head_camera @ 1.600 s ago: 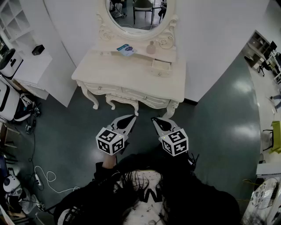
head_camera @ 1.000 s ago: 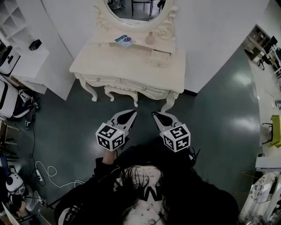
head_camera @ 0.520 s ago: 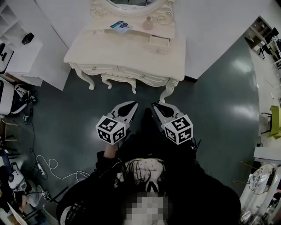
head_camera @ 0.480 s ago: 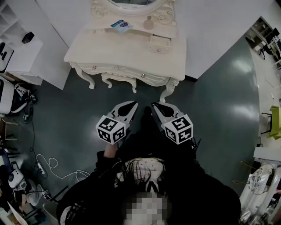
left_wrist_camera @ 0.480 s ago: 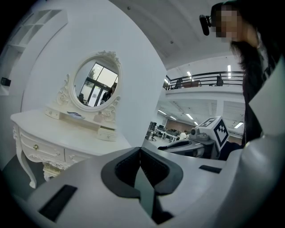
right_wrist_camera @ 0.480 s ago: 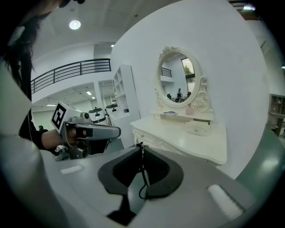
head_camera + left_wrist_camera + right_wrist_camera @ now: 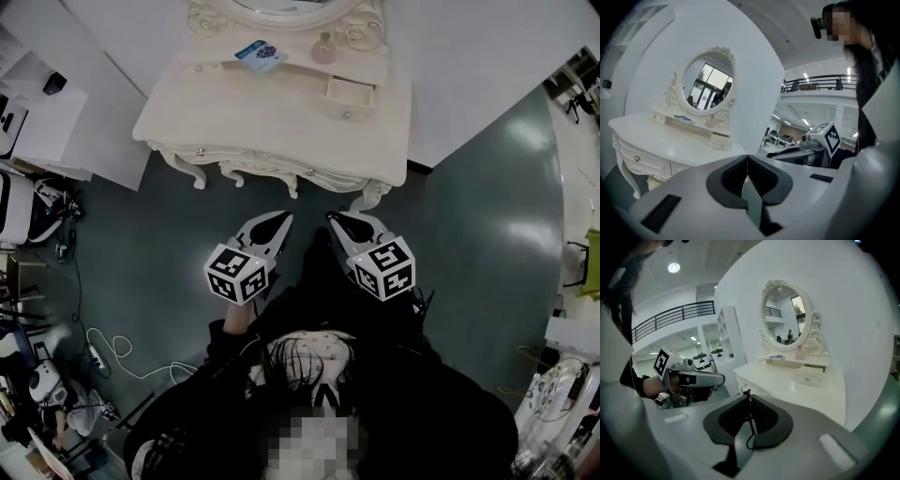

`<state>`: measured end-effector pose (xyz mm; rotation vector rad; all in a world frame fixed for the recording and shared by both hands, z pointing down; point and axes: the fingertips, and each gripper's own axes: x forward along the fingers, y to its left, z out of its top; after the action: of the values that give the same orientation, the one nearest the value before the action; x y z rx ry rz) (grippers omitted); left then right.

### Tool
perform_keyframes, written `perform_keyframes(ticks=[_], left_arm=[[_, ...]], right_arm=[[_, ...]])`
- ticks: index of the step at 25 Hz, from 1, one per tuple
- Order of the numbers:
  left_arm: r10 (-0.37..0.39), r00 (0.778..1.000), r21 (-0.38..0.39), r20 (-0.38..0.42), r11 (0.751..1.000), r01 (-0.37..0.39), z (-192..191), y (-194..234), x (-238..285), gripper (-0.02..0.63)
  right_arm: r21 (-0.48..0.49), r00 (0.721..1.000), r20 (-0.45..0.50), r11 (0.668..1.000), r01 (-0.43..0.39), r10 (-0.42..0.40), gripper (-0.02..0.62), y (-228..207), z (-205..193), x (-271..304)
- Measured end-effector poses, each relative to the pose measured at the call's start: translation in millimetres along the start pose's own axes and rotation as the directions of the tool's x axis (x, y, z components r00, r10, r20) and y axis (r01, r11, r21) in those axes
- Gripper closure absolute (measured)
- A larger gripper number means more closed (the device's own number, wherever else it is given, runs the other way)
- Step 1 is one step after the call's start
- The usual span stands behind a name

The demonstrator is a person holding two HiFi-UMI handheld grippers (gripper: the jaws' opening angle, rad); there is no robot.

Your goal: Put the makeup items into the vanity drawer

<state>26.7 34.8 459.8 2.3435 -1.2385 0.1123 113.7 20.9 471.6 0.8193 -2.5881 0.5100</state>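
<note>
While you stood back from the vanity (image 7: 281,127), both tools hung side by side in front of your chest over the dark floor (image 7: 159,244), noses aimed at the table and well short of its front edge. Your left gripper (image 7: 280,218) had its jaws pressed together at the tips with nothing between them. Your right gripper (image 7: 333,219) matched it, its jaws closed on nothing (each gripper's own camera showed the dark pads meeting in a single seam). The makeup items sat far from either tool, on the raised shelf under the oval mirror (image 7: 281,6). A blue packet (image 7: 260,53) lay flat toward the left and a small pink bottle (image 7: 324,47) stood upright near the middle. Just to the right of the bottle, the little drawer (image 7: 349,92) stood pulled out over the tabletop. A white cable (image 7: 105,349) trailed across the floor at your left.
</note>
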Motion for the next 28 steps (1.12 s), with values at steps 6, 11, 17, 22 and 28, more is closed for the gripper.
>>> perform_keyframes(ticks=[6, 11, 17, 22, 28], left_arm=[[-0.018, 1.0, 0.005, -0.014, 1.0, 0.018, 36.3, 32.5, 59.9, 0.606], [-0.018, 0.999, 0.003, -0.032, 1.0, 0.018, 61.6, 55.6, 105.4, 0.606], [0.03, 0.998, -0.005, -0.053, 1.0, -0.031, 81.2, 86.1, 136.7, 0.606], [0.062, 0.997, 0.01, -0.051, 0.998, -0.062, 100.1, 102.7, 154.4, 0.606], [0.089, 0.994, 0.016, -0.056, 0.996, -0.088, 109.5, 117.2, 160.7, 0.606]], right_arm=[[0.01, 1.0, -0.004, 1.0, 0.013, -0.013, 0.565, -59.1, 34.1, 30.1], [0.018, 1.0, -0.014, 1.0, 0.007, -0.006, 0.565, -107.0, 59.2, 55.9], [-0.01, 1.0, -0.029, 1.0, -0.011, 0.011, 0.565, -151.9, 83.7, 89.2], [-0.014, 0.999, -0.017, 0.999, -0.044, 0.044, 0.565, -173.1, 99.9, 111.3], [-0.024, 0.998, -0.003, 0.998, -0.058, 0.058, 0.565, -186.5, 114.9, 127.6]])
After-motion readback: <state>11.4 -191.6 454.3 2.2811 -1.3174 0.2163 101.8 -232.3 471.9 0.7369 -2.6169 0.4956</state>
